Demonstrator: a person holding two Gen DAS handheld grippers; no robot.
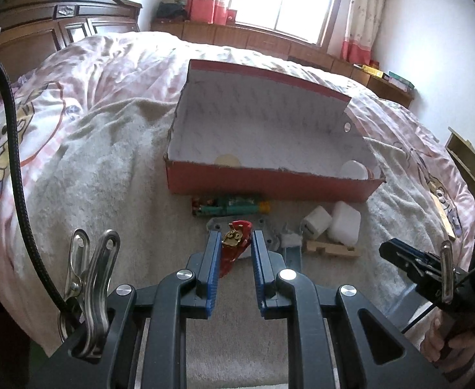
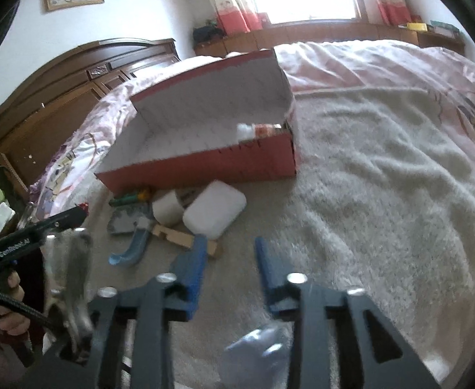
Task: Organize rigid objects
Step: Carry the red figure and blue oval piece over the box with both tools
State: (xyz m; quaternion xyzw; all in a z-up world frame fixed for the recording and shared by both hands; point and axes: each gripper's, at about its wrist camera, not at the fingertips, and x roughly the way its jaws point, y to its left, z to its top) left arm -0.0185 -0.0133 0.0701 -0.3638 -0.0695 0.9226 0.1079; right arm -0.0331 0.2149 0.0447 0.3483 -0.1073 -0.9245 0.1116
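Note:
An open red cardboard box (image 1: pixel 270 183) with a white inside lies on the bed; a white jar (image 1: pixel 354 170) and a pale round lid (image 1: pixel 227 161) are in it. In front of it lie a green tube (image 1: pixel 231 206), a white charger cube (image 1: pixel 316 226), a white case (image 1: pixel 345 228), a wooden piece (image 1: pixel 331 250) and a grey plate (image 1: pixel 270 240). My left gripper (image 1: pixel 236 243) is shut on a red and gold toy (image 1: pixel 234 246), its pads against the toy's sides. My right gripper (image 2: pixel 229 249) is open and empty, just in front of the white case (image 2: pixel 214 209).
A fluffy white blanket (image 2: pixel 383 194) covers the pink bedspread (image 1: pixel 108 64). A blue curved piece (image 2: pixel 130 254) lies by the wooden piece (image 2: pixel 179 238). A wooden headboard (image 1: pixel 59 26) stands at the left, low cabinets (image 1: pixel 270 42) under the window.

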